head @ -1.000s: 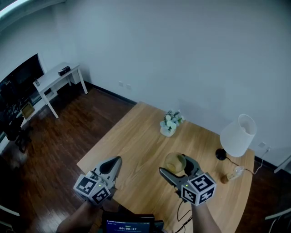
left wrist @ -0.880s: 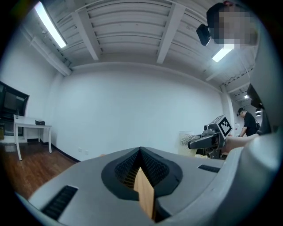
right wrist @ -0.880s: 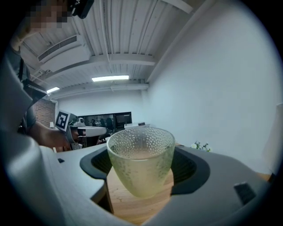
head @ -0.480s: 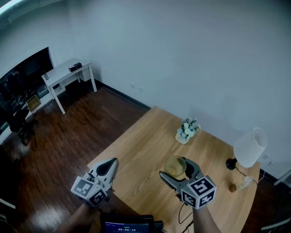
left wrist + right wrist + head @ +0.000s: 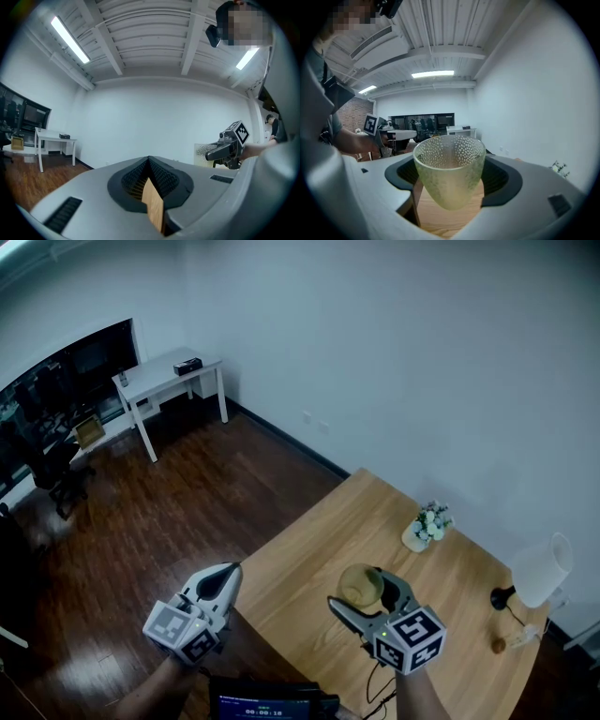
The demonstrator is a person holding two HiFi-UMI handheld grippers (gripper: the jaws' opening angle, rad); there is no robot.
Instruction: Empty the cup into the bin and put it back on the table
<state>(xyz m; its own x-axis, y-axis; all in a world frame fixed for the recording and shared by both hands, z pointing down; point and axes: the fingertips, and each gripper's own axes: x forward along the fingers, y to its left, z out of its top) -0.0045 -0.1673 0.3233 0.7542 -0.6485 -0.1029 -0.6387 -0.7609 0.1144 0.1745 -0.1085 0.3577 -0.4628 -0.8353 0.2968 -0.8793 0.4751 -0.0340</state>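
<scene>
A clear dimpled cup (image 5: 359, 583) with a yellowish tint is clamped upright between the jaws of my right gripper (image 5: 362, 587), above the near part of the wooden table (image 5: 375, 521). In the right gripper view the cup (image 5: 449, 174) fills the gap of the right gripper (image 5: 449, 190), and I cannot make out anything inside it. My left gripper (image 5: 227, 574) hangs beside the table's left edge, over the floor, with its jaws together and nothing in them. The left gripper view shows its closed jaws (image 5: 150, 161) and the right gripper (image 5: 229, 146) off to the side. No bin is in view.
On the table's far side stand a small vase of flowers (image 5: 427, 524), a white lamp (image 5: 541, 570) and a small bottle (image 5: 511, 641). A white desk (image 5: 169, 373) stands by the far wall. Dark monitors (image 5: 56, 381) and chairs are at the left. Dark wooden floor (image 5: 187, 493) lies left of the table.
The head view has swung left: the table, flowers and lamp slid to the lower right and more floor shows. Both grippers keep their pose, and the cup stays gripped.
</scene>
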